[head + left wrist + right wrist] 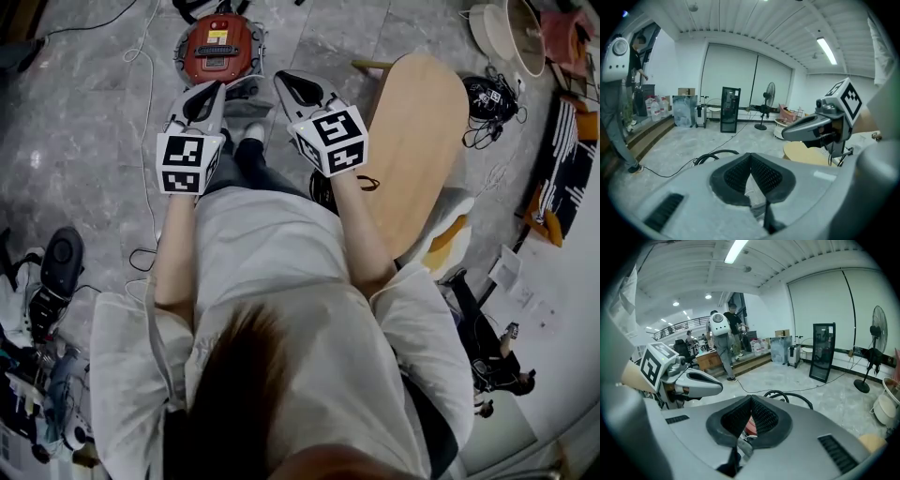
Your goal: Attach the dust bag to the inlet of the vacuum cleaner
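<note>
The red round vacuum cleaner (217,47) stands on the grey floor ahead of the person's feet. A bit of its red body (749,427) shows below the right gripper's jaws. No dust bag shows in any view. My left gripper (208,94) is held up above the floor, near side of the vacuum cleaner, shut with nothing in it; its pads meet (751,159). My right gripper (295,86) is beside it at the same height, also shut and empty (751,401). Each gripper sees the other: the right gripper (820,126) and the left gripper (689,383).
A low wooden table (417,141) stands right of the grippers. A black hose (712,155) and cables (145,141) lie on the floor. A pedestal fan (876,350) and a black cabinet (822,351) stand by the far wall. People (723,341) stand at a step.
</note>
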